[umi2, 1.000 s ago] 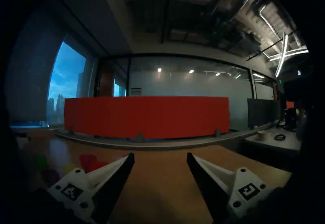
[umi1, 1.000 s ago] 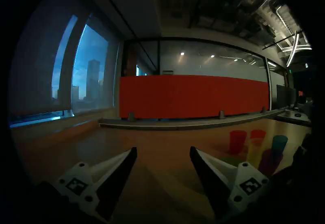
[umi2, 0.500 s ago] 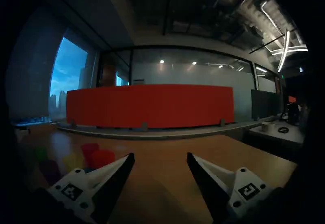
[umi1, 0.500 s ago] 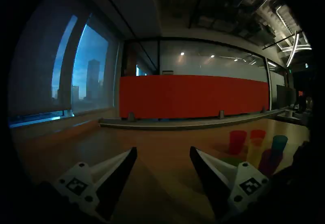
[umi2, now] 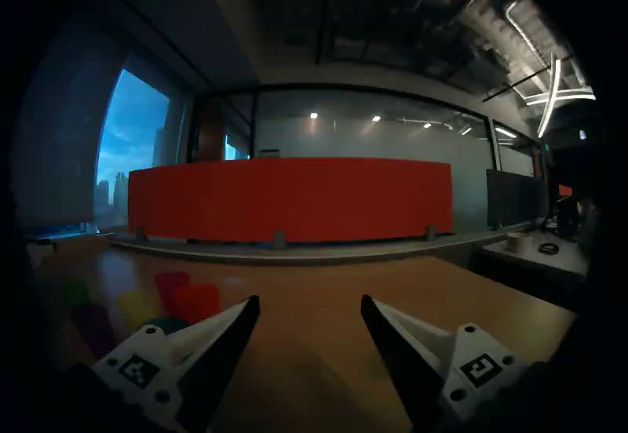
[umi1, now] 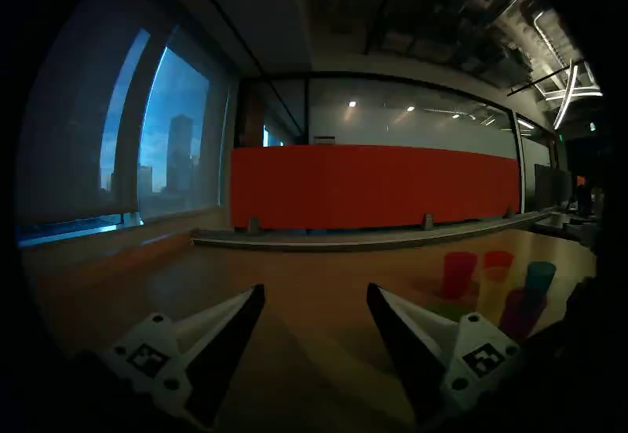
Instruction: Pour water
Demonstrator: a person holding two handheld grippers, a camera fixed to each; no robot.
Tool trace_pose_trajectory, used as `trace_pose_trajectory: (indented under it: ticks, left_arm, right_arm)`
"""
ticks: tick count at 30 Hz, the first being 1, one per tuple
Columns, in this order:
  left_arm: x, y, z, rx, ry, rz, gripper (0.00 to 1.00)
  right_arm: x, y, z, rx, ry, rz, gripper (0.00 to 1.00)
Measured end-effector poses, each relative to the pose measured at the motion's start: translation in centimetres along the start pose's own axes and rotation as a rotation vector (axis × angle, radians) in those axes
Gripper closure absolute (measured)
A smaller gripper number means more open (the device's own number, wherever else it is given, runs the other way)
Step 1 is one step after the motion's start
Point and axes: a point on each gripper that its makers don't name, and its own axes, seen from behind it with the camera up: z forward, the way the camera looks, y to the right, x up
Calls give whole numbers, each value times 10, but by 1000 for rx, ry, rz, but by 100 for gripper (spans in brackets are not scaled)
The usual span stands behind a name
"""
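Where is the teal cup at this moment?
In the left gripper view, the teal cup stands on the table at the far right, just behind the purple cup and beside a red cup.

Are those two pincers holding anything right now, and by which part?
Nothing is held. The left gripper and right gripper are both open, with bare table between their fingers.

Readable text: none in either view.
Left claw (umi1: 314, 296) marker tags (umi1: 147, 359): black-and-white square code patterns on both fingers, with no letters or digits.
Right claw (umi2: 310, 303) marker tags (umi2: 479, 370): same kind of square pattern, no characters.
Wall plate (umi1: 323, 140) on the glass wall (umi1: 408, 123): too small to read.
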Motion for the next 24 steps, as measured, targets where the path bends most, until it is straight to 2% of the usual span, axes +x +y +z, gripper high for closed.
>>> trace_pose_trajectory:
  ticks: [24]
  left_arm:
    - [0, 0, 0, 0, 0, 0, 4]
  right_arm:
    - [0, -3, -1, 6, -2, -12, 0]
